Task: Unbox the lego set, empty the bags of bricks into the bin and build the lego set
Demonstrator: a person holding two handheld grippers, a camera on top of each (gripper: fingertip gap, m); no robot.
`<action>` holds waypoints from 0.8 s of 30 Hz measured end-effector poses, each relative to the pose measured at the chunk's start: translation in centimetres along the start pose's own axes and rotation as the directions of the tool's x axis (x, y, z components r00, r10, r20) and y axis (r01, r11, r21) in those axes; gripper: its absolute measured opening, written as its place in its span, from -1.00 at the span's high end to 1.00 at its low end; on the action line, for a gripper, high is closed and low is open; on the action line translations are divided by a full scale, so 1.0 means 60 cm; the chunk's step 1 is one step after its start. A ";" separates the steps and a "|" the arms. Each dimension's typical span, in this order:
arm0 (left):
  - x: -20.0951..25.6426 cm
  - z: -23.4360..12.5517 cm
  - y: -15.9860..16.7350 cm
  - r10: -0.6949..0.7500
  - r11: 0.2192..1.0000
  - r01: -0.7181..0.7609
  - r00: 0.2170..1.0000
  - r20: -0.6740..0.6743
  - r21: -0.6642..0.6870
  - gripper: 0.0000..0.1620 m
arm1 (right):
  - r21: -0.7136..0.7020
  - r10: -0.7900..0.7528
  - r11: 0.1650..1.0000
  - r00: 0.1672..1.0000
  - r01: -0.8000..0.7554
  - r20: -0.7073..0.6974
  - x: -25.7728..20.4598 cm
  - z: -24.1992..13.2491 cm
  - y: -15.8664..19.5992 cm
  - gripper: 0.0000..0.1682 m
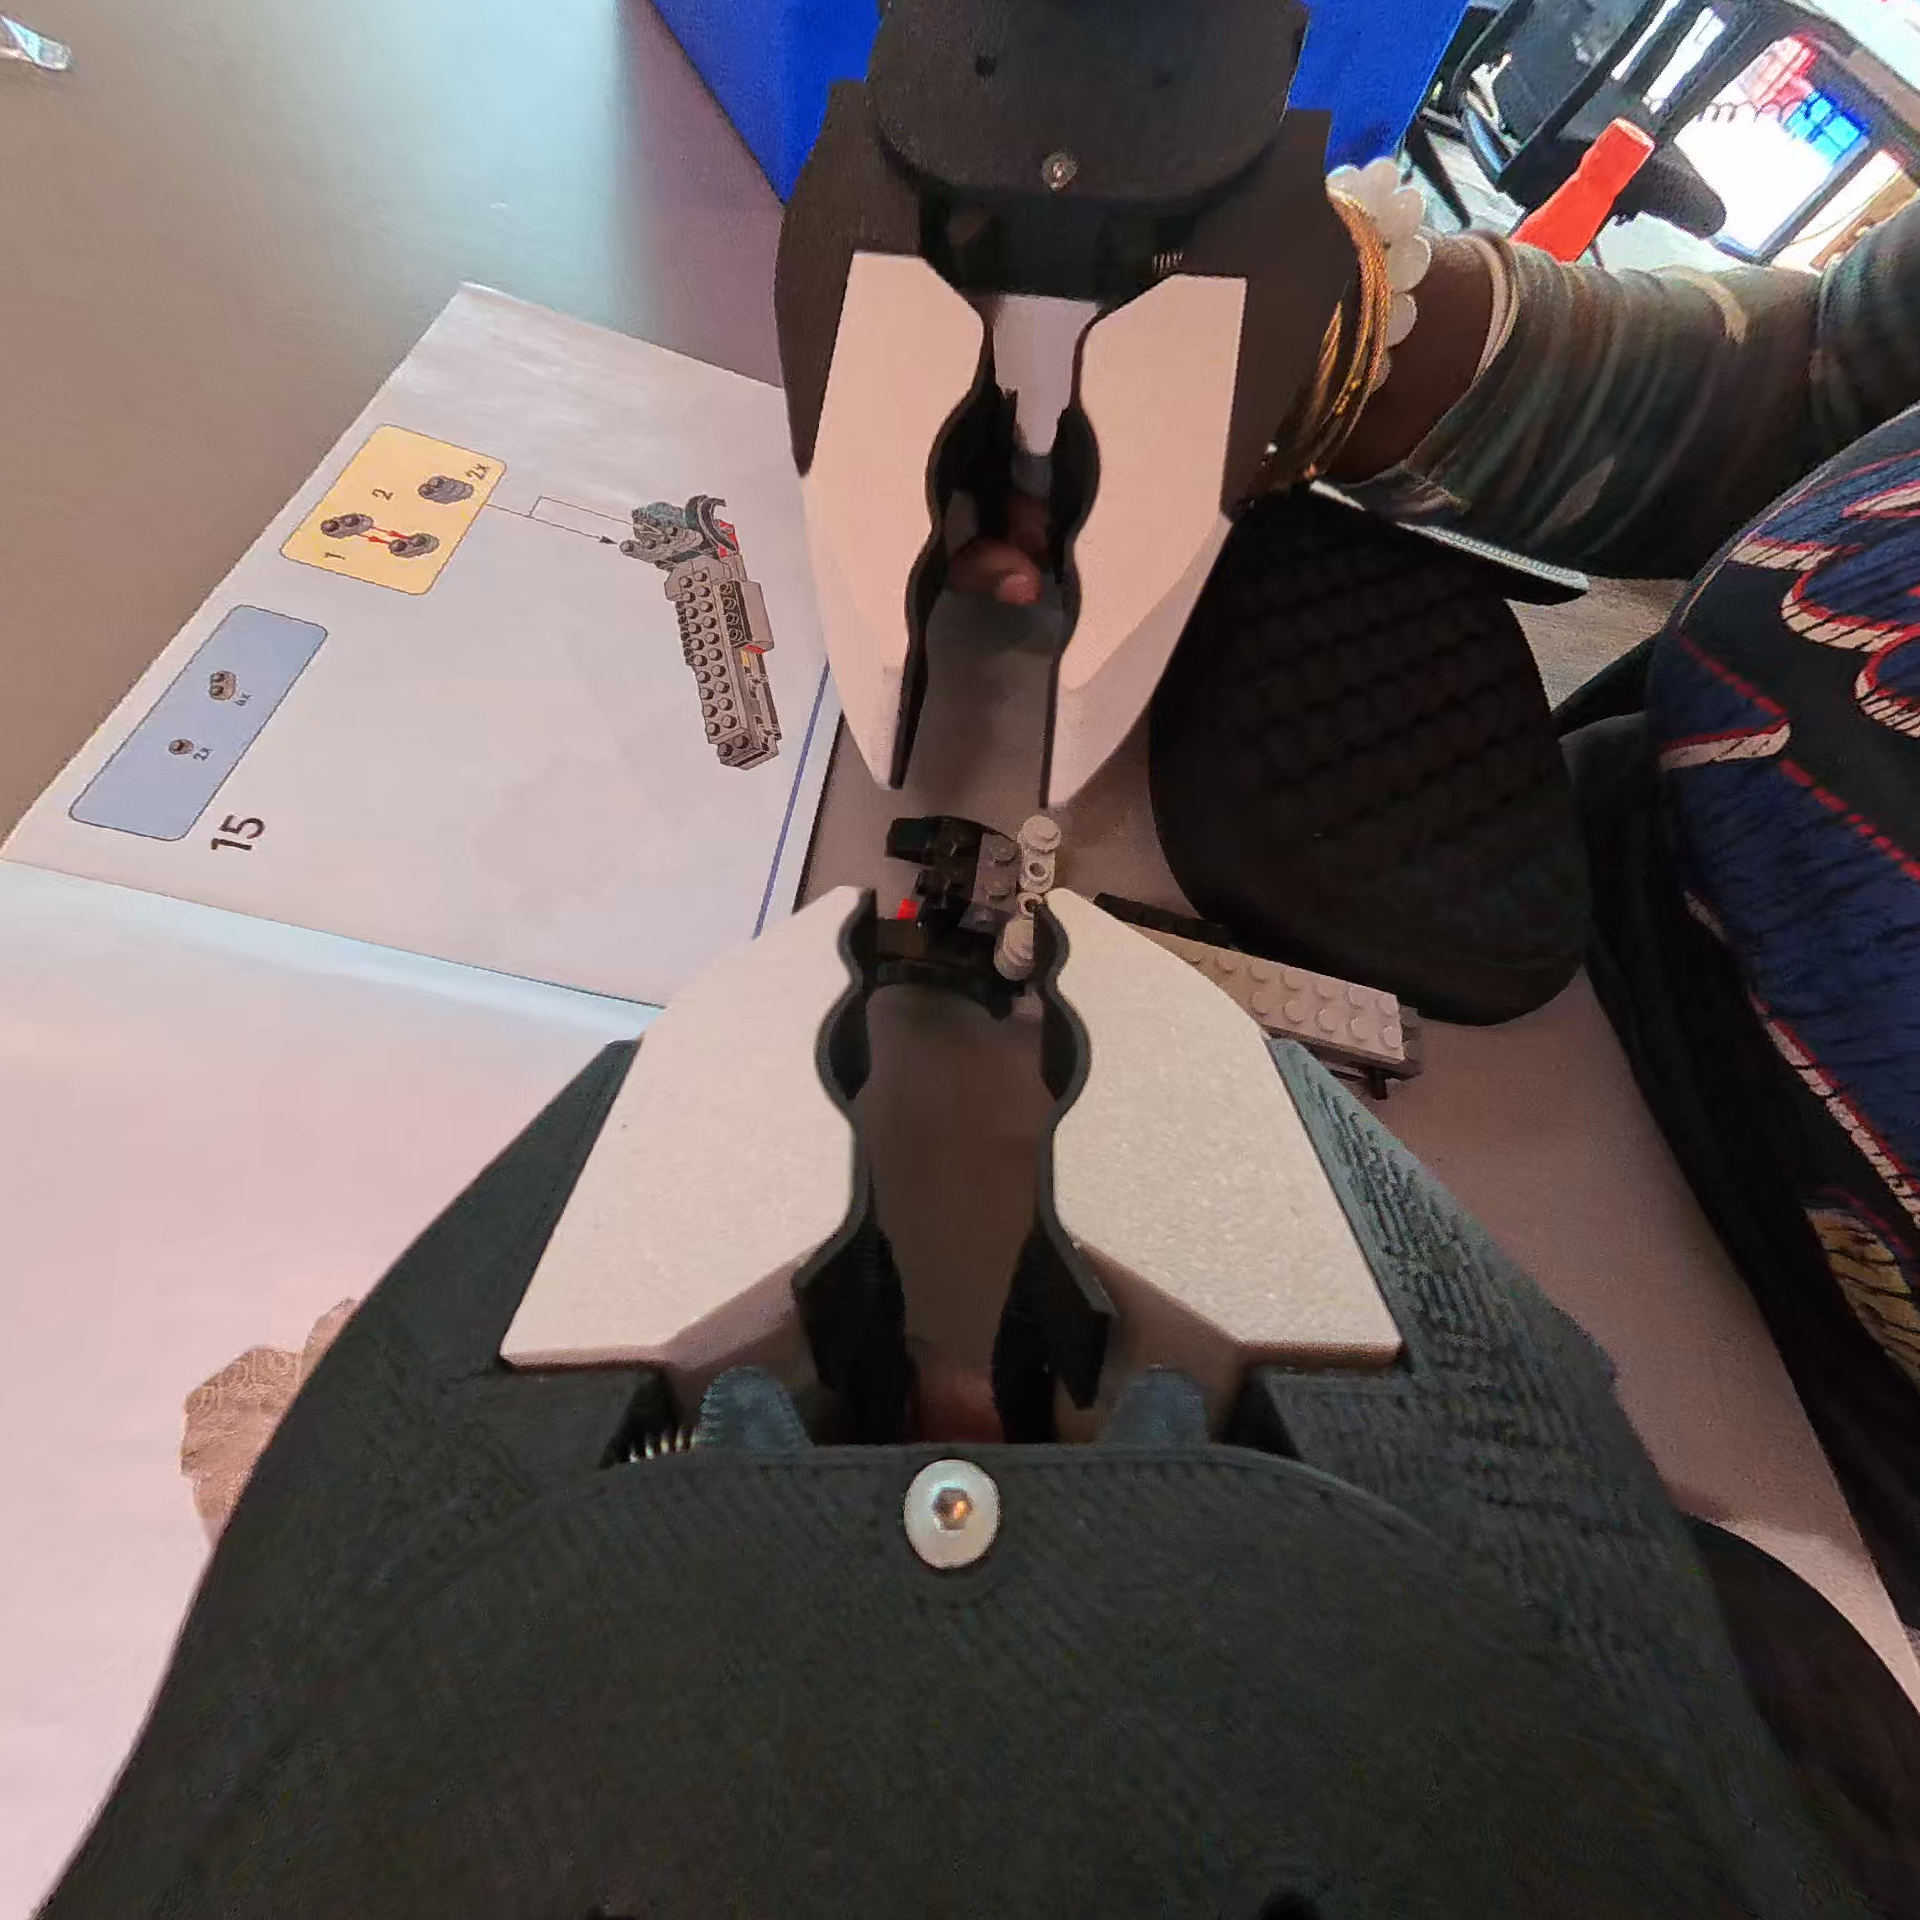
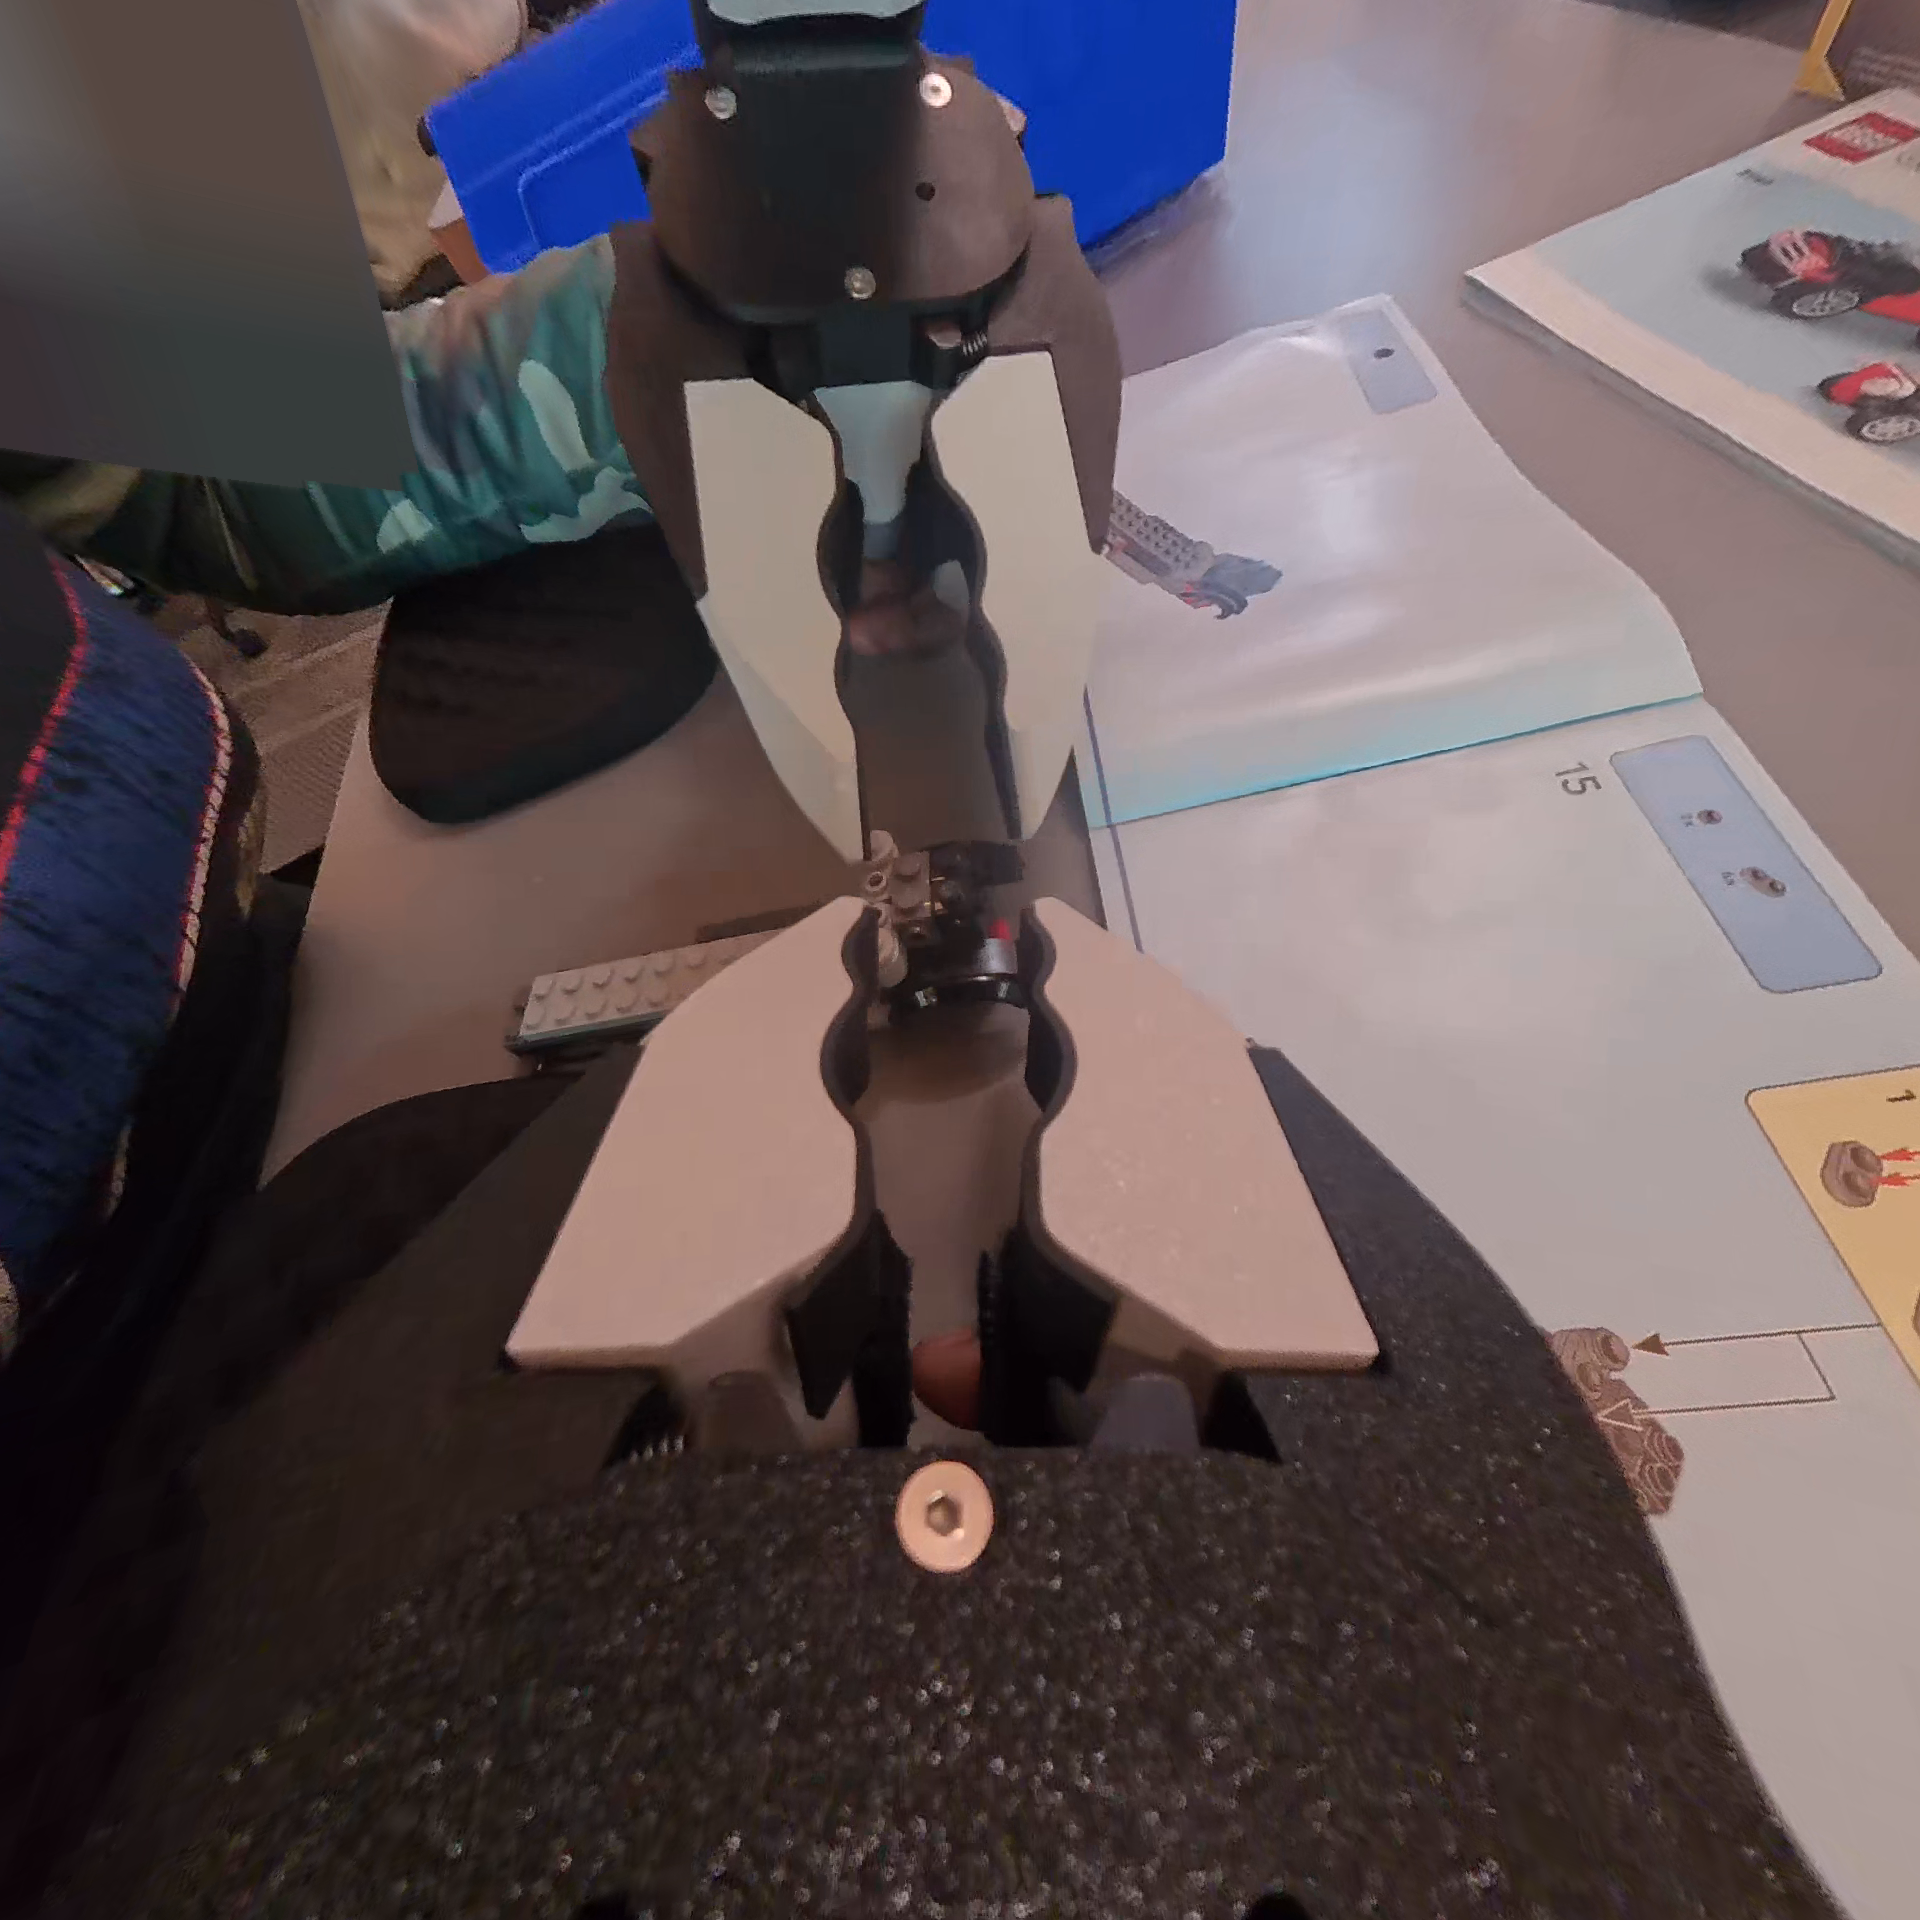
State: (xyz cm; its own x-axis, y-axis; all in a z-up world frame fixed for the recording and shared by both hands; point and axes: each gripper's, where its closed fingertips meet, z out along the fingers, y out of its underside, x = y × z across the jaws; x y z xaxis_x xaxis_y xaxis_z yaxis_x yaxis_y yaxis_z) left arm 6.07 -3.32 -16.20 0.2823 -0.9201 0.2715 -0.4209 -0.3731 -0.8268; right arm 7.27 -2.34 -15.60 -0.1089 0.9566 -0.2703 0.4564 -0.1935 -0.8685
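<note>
The two grippers meet tip to tip over the worktop (image 1: 1039, 707), and between them sits a small black-and-grey sub-assembly (image 1: 961, 904) of the Lego set, lifted off the surface so that both tools can reach it. In the left wrist view the left gripper (image 1: 951, 909) has its jaws narrowed onto the sub-assembly's lower black part, pinching it; this looks like the steadying hold, keeping the piece still and its studded grey end exposed. The right gripper (image 2: 951, 920), seen in its own view, also has its jaws closed around the sub-assembly from the opposite side, though whether it truly grips or merely brackets the piece I cannot tell. Facing each other this way probably lets one tool resist while the other presses or adjusts a small grey part on the sub-assembly's side. Beside the sub-assembly, toward the person's patterned sleeve (image 1: 1558, 395), a light grey studded plate (image 1: 1320, 1003) lies flat on the worktop, likely parked within easy reach for a later join. On the sub-assembly's other side the instruction booklet (image 1: 499, 665) lies open, turned so the current step can be checked. Beyond the sub-assembly, behind the far gripper, stands the blue bin (image 2: 1091, 125), its contents out of sight. A second booklet (image 2: 1714, 312) lies farther off past the open one.
</note>
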 end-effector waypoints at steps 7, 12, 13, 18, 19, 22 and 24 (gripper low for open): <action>0.001 -0.007 -0.008 -0.007 0.999 0.007 1.000 -0.010 0.043 0.64 | -0.031 -0.009 0.999 1.000 0.009 -0.009 0.002 0.002 0.006 0.68; -0.005 -0.009 0.001 -0.018 1.000 0.018 1.000 0.008 0.014 0.71 | -0.031 -0.010 0.999 1.000 0.010 -0.006 0.001 0.003 0.006 0.67; -0.005 -0.007 0.000 -0.010 1.000 0.009 1.000 0.013 0.013 0.71 | -0.032 -0.009 0.999 1.000 0.009 -0.005 0.001 0.004 0.006 0.67; -0.006 -0.005 0.001 -0.009 1.000 0.009 1.000 0.018 0.004 0.72 | -0.033 -0.013 0.999 1.000 0.013 -0.004 0.000 0.004 0.006 0.66; -0.006 -0.005 0.001 -0.009 1.000 0.009 1.000 0.020 0.004 0.71 | -0.033 -0.013 0.999 1.000 0.013 -0.004 0.001 0.004 0.006 0.66; -0.006 -0.004 0.001 -0.005 1.000 0.005 1.000 0.022 0.005 0.71 | -0.033 -0.014 0.999 1.000 0.014 -0.005 0.000 0.004 0.006 0.66; -0.005 -0.003 0.004 0.003 1.000 -0.003 1.000 0.022 -0.011 0.71 | -0.047 -0.016 0.999 1.000 0.015 -0.022 0.004 0.005 0.009 0.69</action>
State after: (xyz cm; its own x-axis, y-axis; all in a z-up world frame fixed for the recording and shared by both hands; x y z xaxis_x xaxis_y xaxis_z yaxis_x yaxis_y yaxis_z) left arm 5.72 -3.14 -16.43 0.2997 -0.9185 0.2579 -0.4312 -0.3716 -0.8222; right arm 7.20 -2.26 -16.27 -0.0969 0.9642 -0.2469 0.4956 -0.1684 -0.8521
